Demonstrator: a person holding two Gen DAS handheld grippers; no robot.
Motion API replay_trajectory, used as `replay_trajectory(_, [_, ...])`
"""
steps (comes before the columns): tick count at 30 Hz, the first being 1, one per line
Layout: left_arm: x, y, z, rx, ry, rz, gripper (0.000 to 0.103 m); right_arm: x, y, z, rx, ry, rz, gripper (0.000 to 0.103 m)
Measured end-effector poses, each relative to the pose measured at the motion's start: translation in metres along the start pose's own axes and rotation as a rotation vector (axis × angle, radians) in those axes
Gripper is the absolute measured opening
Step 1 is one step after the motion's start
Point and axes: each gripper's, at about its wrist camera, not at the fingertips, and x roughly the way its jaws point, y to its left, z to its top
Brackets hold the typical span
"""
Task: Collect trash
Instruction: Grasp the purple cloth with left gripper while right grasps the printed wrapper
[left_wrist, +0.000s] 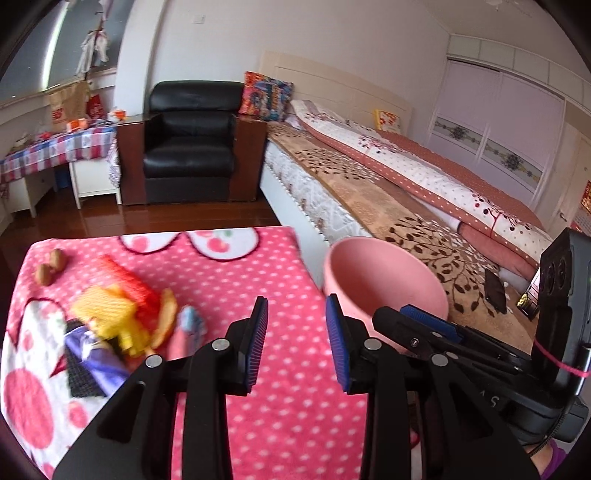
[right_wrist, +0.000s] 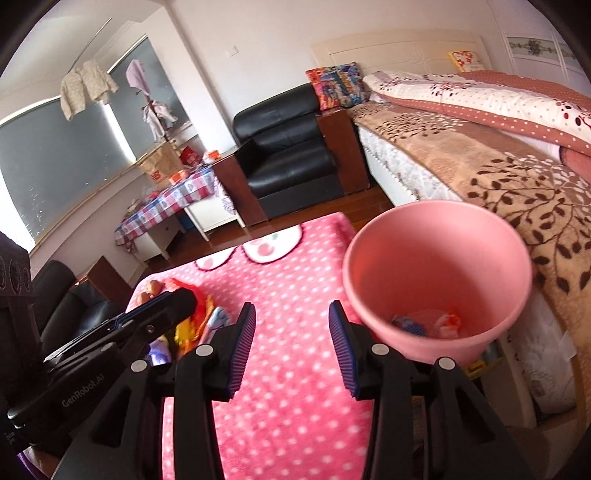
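Observation:
A heap of trash lies on the pink dotted blanket (left_wrist: 280, 266): a yellow wrapper (left_wrist: 107, 314), a red one (left_wrist: 129, 280), a purple one (left_wrist: 96, 354) and a small blue piece (left_wrist: 192, 321). My left gripper (left_wrist: 295, 332) hangs open over the blanket, right of the heap, with nothing between its pads. A pink bin (right_wrist: 436, 258) stands off the blanket's right edge with a few scraps (right_wrist: 428, 321) at its bottom. My right gripper (right_wrist: 291, 332) is open and empty, just left of the bin's rim. The heap (right_wrist: 199, 317) is partly hidden behind the left gripper (right_wrist: 173, 302).
Two walnuts (left_wrist: 50, 266) sit at the blanket's far left corner. A bed (left_wrist: 388, 192) with a brown leaf-patterned cover runs along the right, close behind the bin. A black armchair (left_wrist: 188, 147) and a checked table (left_wrist: 55, 147) stand across the wooden floor (left_wrist: 110, 218).

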Motion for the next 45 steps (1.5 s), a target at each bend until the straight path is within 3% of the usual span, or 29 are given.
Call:
replay_trajectory(11, [-0.063,0.105,-0.024,-0.188,-0.025,0.180,0.032,0.034,0.070,-0.018,-0.092,0.078,0.090,0.041])
replay_trajectory(17, [-0.058,0.145,-0.044,-0.288,0.040,0.227,0.032,0.054,0.087,-0.025,-0.131,0.113,0.109,0.041])
replay_trajectory(23, [-0.028,0.151,-0.047,-0.353,0.107,0.197,0.032,0.071,0.087,-0.027,-0.142,0.147,0.117,0.041])
replay_trajectory(33, [0.009,0.170,-0.047,-0.458,0.181,0.274,0.033,0.085,0.083,-0.026,-0.153,0.164,0.137,0.045])
replay_trajectory(37, [0.012,0.170,-0.048,-0.463,0.188,0.278,0.038,0.089,0.082,-0.026,-0.157,0.171,0.139,0.047])
replay_trajectory(45, [0.021,0.165,-0.051,-0.476,0.200,0.214,0.038,0.092,0.080,-0.027,-0.157,0.176,0.141,0.050])
